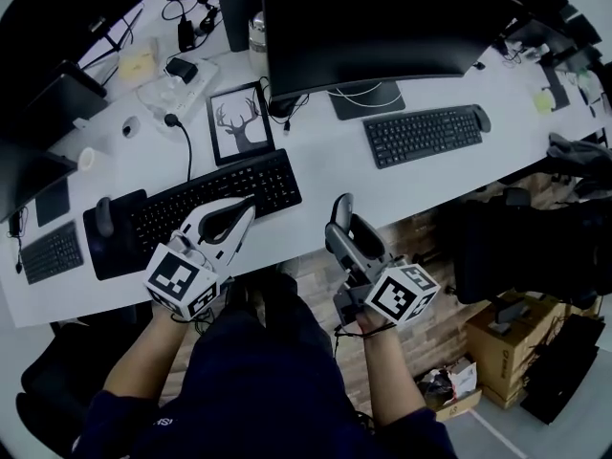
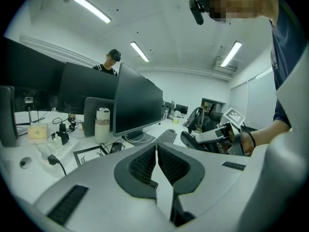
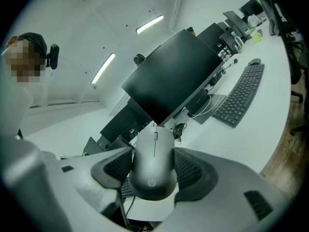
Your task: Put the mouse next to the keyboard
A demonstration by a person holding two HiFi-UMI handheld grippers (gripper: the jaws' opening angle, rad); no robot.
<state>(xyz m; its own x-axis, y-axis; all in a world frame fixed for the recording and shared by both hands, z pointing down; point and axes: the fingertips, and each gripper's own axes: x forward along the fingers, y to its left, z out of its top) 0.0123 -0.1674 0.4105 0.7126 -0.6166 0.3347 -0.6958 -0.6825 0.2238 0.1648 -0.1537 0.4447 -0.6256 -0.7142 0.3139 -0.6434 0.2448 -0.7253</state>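
1. Holding the mouse [image 3: 153,153] right now is the R gripper [image 1: 346,229]. Its two jaws squeeze the mouse's sides. The mouse hangs in the air near the front edge of the desk [image 1: 316,175], not on it yet.
2. The L gripper [image 1: 244,214] is pinched closed w/ nothing in it. It is over the black keyboard [image 1: 273,182].
3. Drop risk: the mouse looks smooth & round, and the jaws only grip its sides. If they let go too early it could fall to the floor [image 1: 421,242], b/c the R gripper is right at the desk edge.
4. Bump risk: the L gripper is over the black keyboard. If it goes lower it could press keys or push the keyboard, so the spot next to it shifts.
5. Wrong-spot risk: a 2nd keyboard [image 1: 421,134] lies farther back on the right. The task doesn't say which one, so the mouse could end up by the wrong one, I think.
6. Bad landing: if the mouse is put down tilted, it could tip or slide away from the keyboard.
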